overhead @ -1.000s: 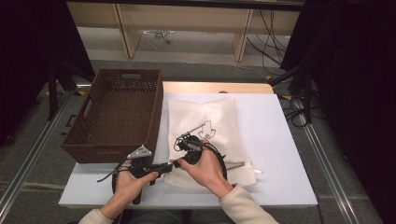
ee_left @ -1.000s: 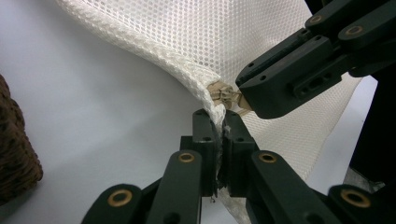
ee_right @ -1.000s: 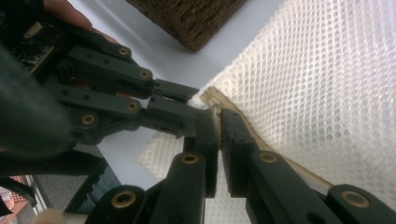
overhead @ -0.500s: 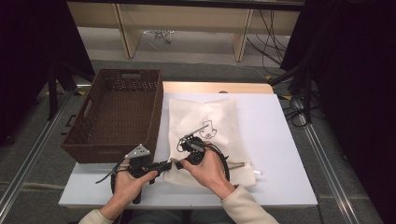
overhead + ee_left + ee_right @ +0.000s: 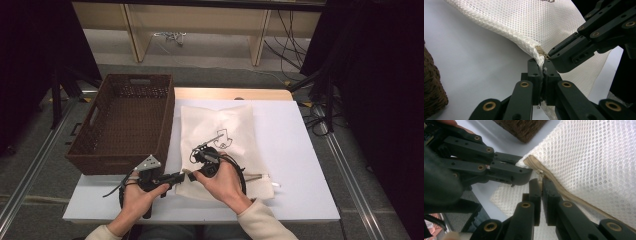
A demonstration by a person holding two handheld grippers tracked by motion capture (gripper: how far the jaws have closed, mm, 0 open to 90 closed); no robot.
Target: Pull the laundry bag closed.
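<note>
The left tongs [image 5: 543, 68] are pressed together on the near left corner of the white mesh bag [image 5: 220, 135], pinching the fabric just below the end of its zipper [image 5: 564, 188]. The right tongs [image 5: 541, 185] are likewise pressed together, nipping the small zipper pull [image 5: 539, 173] at that same corner. The two pairs meet tip to tip; in the high view the left tongs [image 5: 181, 176] come in from the left and the right tongs [image 5: 189, 173] from the right, each held in a hand at the near edge of the white worktop [image 5: 295, 150].

Just left of the bag stands a brown woven basket [image 5: 125, 125], its near right corner close to the left hand [image 5: 142, 192]. Nothing lies between the tongs and the bag's corner. A small white tag or strip [image 5: 265, 178] lies beside the bag's near right corner, next to the right hand [image 5: 222, 182]. Cables trail on the floor beyond the worktop.

The bag lies flat in the middle of the worktop, its long axis running near to far, with a dark printed figure [image 5: 222, 136] on its face. The zipper runs along the near short edge, its beige tape leading right from the pinched corner. That corner is lifted slightly off the worktop, with the rest of the bag stretching away to the far side of the tongs.
</note>
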